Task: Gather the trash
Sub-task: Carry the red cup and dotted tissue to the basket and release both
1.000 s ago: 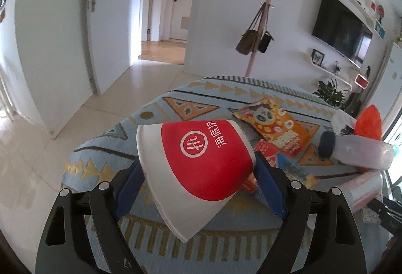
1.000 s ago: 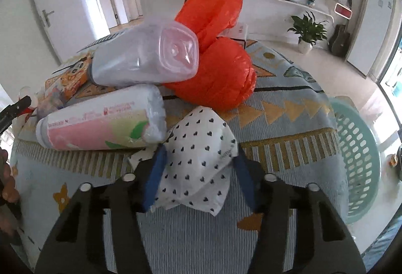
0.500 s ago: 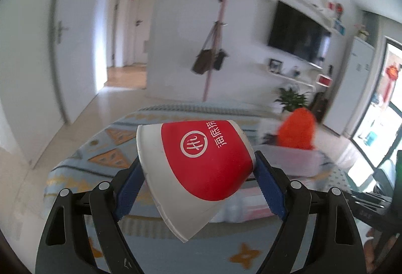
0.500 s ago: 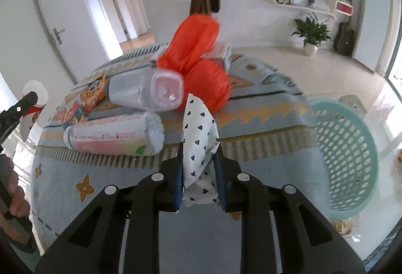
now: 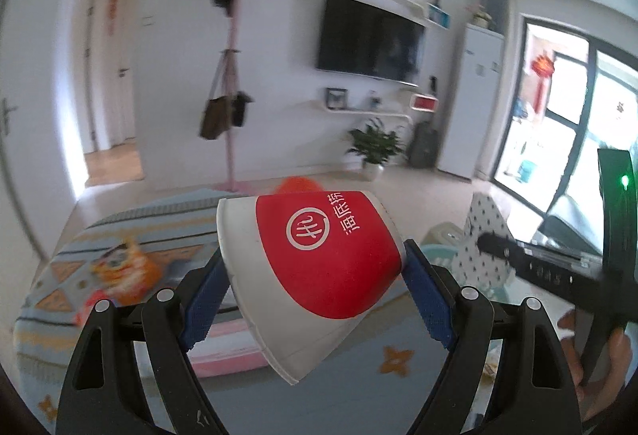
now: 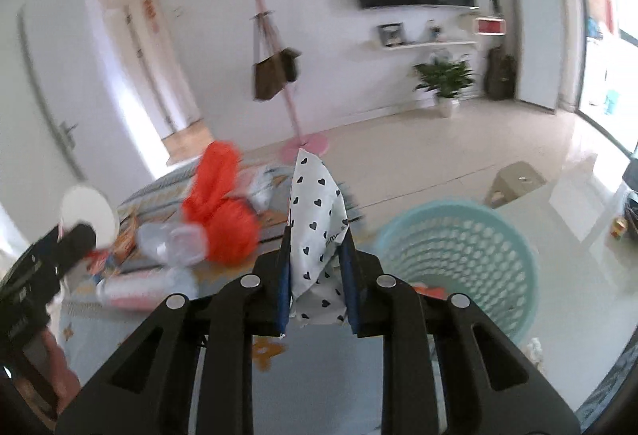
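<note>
Both claws have swung up and right off the table since a sec ago; basket now fills the right view's lower right. Your left claw pinches the cup sideways across its body. Right claw is pressed together on the wrapper, pts up. Step looks like carry-to-bin w/ both loads. Next: bring the right claw over the basket rim, spread it, then the left. Bag, bottle & other bits wait on the table.
</note>
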Motion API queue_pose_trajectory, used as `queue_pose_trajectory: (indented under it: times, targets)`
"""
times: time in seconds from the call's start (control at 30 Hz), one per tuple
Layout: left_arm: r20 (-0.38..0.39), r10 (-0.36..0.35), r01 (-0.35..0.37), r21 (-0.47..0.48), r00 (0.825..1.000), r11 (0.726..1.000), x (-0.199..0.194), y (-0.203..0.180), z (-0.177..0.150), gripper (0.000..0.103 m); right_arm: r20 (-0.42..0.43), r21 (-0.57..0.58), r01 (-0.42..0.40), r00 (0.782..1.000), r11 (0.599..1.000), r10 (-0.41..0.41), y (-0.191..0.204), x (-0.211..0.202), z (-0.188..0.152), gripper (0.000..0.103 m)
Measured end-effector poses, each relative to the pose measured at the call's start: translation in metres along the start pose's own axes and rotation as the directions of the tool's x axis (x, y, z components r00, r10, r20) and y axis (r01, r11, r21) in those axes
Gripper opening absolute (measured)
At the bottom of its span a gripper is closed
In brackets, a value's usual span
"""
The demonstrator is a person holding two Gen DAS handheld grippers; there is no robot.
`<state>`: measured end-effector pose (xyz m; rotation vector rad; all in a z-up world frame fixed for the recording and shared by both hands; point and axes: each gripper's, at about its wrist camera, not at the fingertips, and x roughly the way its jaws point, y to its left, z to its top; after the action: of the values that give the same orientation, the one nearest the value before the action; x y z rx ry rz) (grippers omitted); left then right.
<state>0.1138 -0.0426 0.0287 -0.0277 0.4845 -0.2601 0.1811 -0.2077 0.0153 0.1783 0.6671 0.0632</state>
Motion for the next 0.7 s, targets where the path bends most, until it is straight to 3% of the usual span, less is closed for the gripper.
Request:
queue_pose_trajectory:
  times: [0.3, 0.5, 0.7]
  targets:
    - [-0.07, -0.123, 0.127, 0.055, 0.99, 0.99, 0.067, -0.081, 0.003, 0.08, 0.042, 0.112, 0.131, 0.99, 0.985, -0.136, -0.082, -0.002, 0.01, 0.019]
    - [-0.139, -0.173, 0.185, 0.074, 0.975, 0.98, 0.112, -0.118, -0.001, 0.08, -0.037, 0.208, 0.188, 0.982, 0.96, -0.185, -0.137, 0.024, 0.0, 0.019]
    - [-0.246, -0.221, 0.24, 0.046, 0.944, 0.97, 0.162, -0.134, -0.013, 0.081, -0.145, 0.249, 0.238, 0.968, 0.939, -0.206, -0.167, 0.057, -0.022, 0.02]
